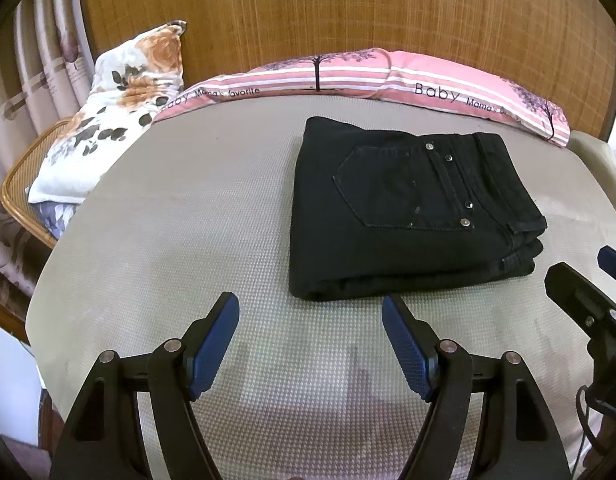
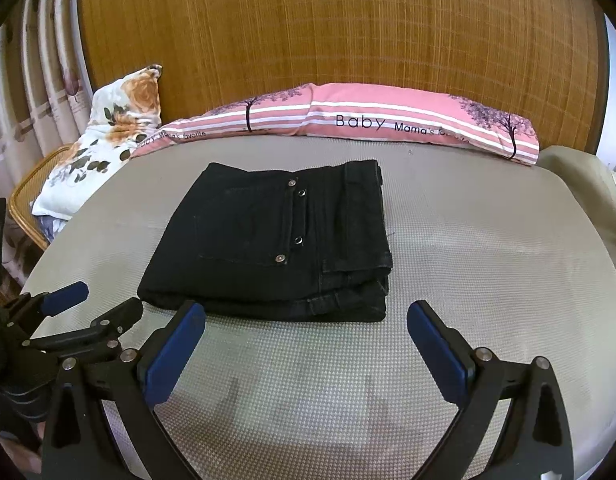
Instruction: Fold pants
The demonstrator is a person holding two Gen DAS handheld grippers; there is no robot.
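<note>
Black pants point(image 1: 403, 212) lie folded into a compact rectangle on the grey bed mat point(image 1: 188, 220), back pocket and rivets facing up. They also show in the right wrist view point(image 2: 276, 240). My left gripper point(image 1: 309, 340) is open and empty, just in front of the pants' near edge and slightly left. My right gripper point(image 2: 306, 348) is open and empty, just in front of the pants' near edge. The right gripper shows at the right edge of the left wrist view point(image 1: 587, 292); the left gripper shows at the left of the right wrist view point(image 2: 96, 304).
A pink striped pillow point(image 1: 347, 76) lies along the far edge of the mat against a wooden headboard point(image 1: 308, 12). A floral pillow point(image 1: 116, 108) rests on a wicker chair point(image 1: 20, 196) at the left. Curtains point(image 1: 36, 72) hang far left.
</note>
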